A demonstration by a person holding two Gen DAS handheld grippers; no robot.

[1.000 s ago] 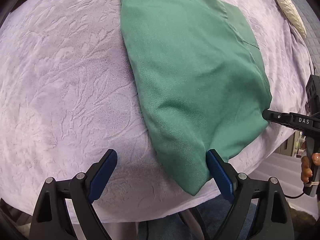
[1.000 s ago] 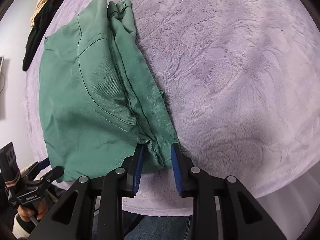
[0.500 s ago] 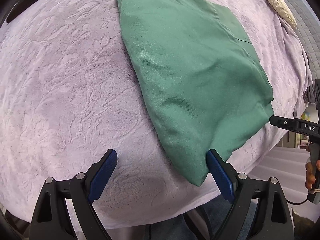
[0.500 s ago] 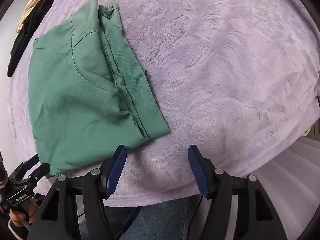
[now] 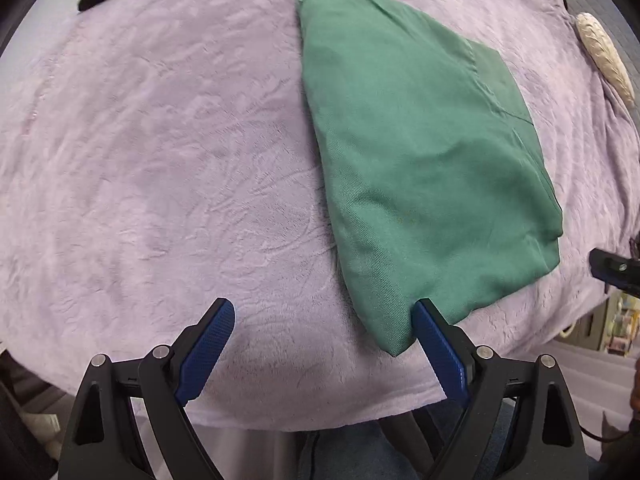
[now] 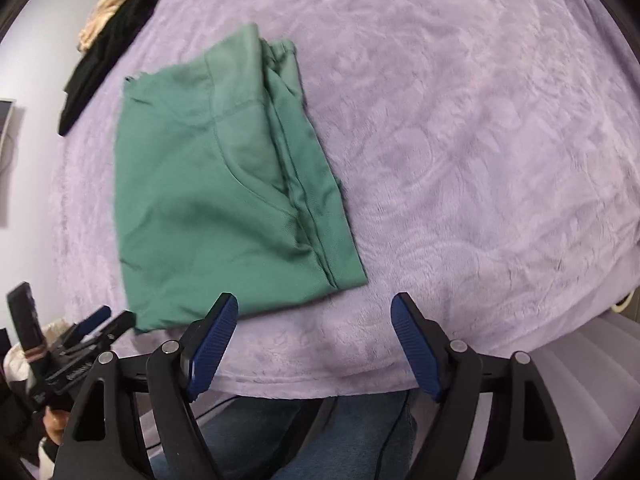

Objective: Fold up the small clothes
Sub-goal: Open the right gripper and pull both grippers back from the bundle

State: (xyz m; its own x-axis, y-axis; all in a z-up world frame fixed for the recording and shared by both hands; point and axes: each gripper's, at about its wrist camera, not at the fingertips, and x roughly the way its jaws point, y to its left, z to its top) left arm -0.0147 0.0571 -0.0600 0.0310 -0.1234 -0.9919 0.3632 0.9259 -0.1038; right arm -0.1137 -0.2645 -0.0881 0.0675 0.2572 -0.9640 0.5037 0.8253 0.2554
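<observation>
A lilac plush blanket (image 5: 160, 168) with an embossed pattern covers the whole work surface. At its far left edge lies a dark garment (image 6: 104, 56) with a cream cloth (image 6: 116, 4) beside it, both well apart from the work.

The left gripper (image 5: 324, 344) hovers low over the blanket's near edge, jaws spread wide and holding nothing; its right pad sits just beside the near corner of the green garment (image 5: 420, 168). Right of it, the right gripper (image 6: 314, 340) is likewise spread and empty, its left pad just short of the garment's near edge. At the far right of the left wrist view a pale ribbed object (image 5: 604, 56) rests near the blanket's edge.

The risk, as I judge it, lies in the next grab: the layers at the right edge are stacked unevenly, so a pinch at the corner could catch only the top layer and pull the fold open. The near corner also lies close to the blanket's edge, where a tug could drag it off.

The garment lies centre-left on the blanket, folded lengthwise into a long tapering shape, mostly smooth, with a curved pocket seam showing and a bunched waistband at the far end.
</observation>
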